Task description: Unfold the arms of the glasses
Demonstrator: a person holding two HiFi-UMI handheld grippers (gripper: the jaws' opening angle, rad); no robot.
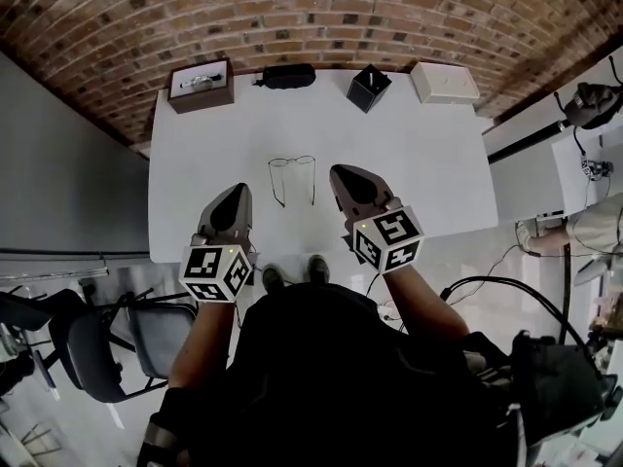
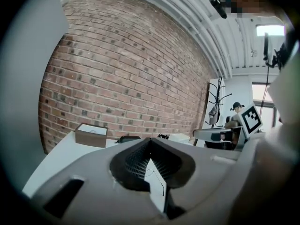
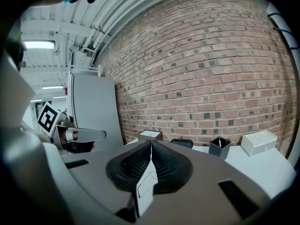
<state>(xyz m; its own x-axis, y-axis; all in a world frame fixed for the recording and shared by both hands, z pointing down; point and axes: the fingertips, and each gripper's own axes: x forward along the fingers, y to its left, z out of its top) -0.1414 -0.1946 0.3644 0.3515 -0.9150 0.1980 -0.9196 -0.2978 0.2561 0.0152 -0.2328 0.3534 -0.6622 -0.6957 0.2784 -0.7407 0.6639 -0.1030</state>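
Observation:
The thin wire-framed glasses (image 1: 292, 161) lie on the white table (image 1: 419, 163), a little in from its near edge, with both arms stretched toward me. My left gripper (image 1: 237, 191) hovers just left of them and nearer to me, and my right gripper (image 1: 343, 171) hovers just right of them. Both are lifted off the tabletop and both are shut, tips touching, with nothing in them. In the left gripper view the left gripper (image 2: 150, 140) shows a sliver of the glasses (image 2: 159, 178) below its closed tips. The right gripper (image 3: 151, 143) likewise frames the glasses (image 3: 146, 180).
Along the table's far edge by the brick wall stand a brown box (image 1: 201, 86) with a white inside, a black case (image 1: 287, 76), a black pen holder (image 1: 368, 88) and a white box (image 1: 445, 83). A dark chair (image 1: 97, 343) is at my left; a person's arm (image 1: 584, 232) shows at far right.

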